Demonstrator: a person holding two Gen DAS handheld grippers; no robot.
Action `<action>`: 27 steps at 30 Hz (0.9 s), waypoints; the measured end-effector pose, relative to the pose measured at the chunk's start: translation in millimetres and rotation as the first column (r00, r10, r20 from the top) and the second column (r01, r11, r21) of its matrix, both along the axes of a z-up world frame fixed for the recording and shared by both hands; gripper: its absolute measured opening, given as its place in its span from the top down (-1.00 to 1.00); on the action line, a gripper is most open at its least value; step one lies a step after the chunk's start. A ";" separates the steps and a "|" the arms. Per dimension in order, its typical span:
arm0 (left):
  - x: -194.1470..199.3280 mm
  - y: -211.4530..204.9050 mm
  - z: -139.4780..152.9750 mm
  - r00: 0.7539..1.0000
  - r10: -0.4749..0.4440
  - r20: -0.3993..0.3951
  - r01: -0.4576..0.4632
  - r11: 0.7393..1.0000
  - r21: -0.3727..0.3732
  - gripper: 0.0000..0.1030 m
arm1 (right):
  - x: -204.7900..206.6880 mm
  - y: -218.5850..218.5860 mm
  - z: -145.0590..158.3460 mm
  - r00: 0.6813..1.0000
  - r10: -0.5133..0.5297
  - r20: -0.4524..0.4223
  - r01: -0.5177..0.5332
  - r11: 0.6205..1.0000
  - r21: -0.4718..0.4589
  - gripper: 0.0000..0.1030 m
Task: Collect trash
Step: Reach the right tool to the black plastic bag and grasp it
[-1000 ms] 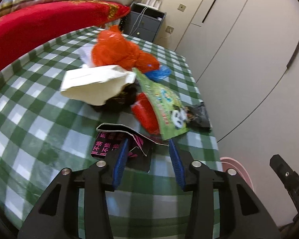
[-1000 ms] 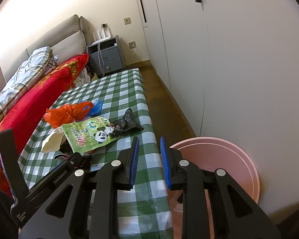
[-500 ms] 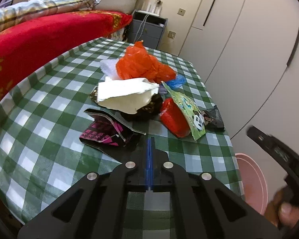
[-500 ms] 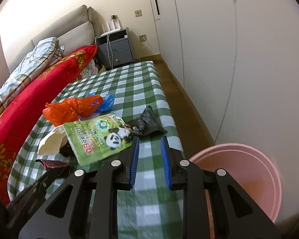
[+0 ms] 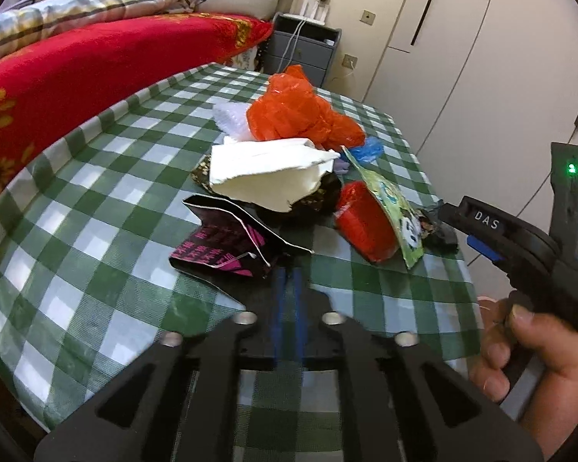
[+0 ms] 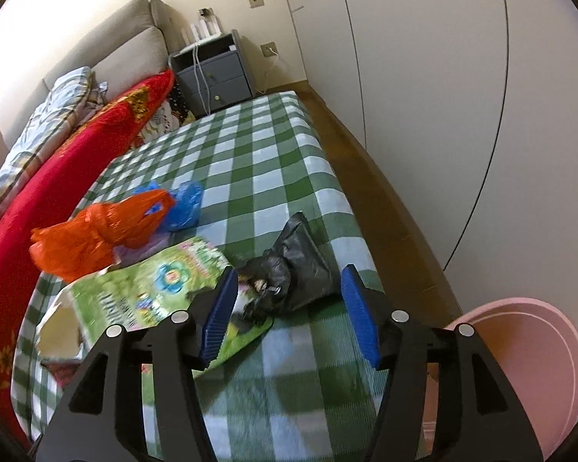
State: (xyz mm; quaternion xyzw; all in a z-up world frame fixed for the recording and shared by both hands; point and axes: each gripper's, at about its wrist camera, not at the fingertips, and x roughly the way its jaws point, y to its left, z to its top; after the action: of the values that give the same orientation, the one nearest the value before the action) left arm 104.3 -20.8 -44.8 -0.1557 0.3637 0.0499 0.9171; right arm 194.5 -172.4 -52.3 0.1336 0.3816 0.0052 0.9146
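Desk (image 5: 96, 200), green-check cloth, trash heaped mid-top; pink bin (image 6: 520, 365) on floor at its corner. Right claw (image 6: 289, 308): narrow half a second ago, now spread wide around black plastic bag (image 6: 300, 269), likely next pick. Left claw (image 5: 288, 281): nearly together, empty, just short of black-magenta wrapper (image 5: 219, 246). Green panda packet (image 5: 400, 219): print unreadable. Right tool reads "DAS".

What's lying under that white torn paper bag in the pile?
Under the white paper bag a dark patterned wrapper pokes out at both ends, on the checked tablecloth. Its middle, and anything else beneath, is covered.
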 end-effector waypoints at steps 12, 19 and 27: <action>10.1 14.7 0.6 0.999 0.049 0.000 -0.049 0.999 0.018 0.27 | 9.5 12.1 -14.2 0.998 0.048 -0.045 -0.051 0.996 -0.079 -0.08; 9.7 16.9 4.0 0.999 0.047 0.004 -0.047 0.999 0.012 0.77 | 1.0 10.6 -5.1 0.998 0.057 -0.027 -0.059 0.992 -0.108 0.06; 3.6 14.1 11.7 0.999 0.028 0.025 -0.029 0.999 0.025 0.98 | -24.1 1.9 21.4 0.998 0.066 0.012 -0.064 0.993 -0.101 0.99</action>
State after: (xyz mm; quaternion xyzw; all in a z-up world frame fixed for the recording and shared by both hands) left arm 107.9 -6.6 -33.1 -0.1497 0.3492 0.0658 0.9227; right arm 170.3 -170.5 -30.9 0.0747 0.3783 0.0168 0.9225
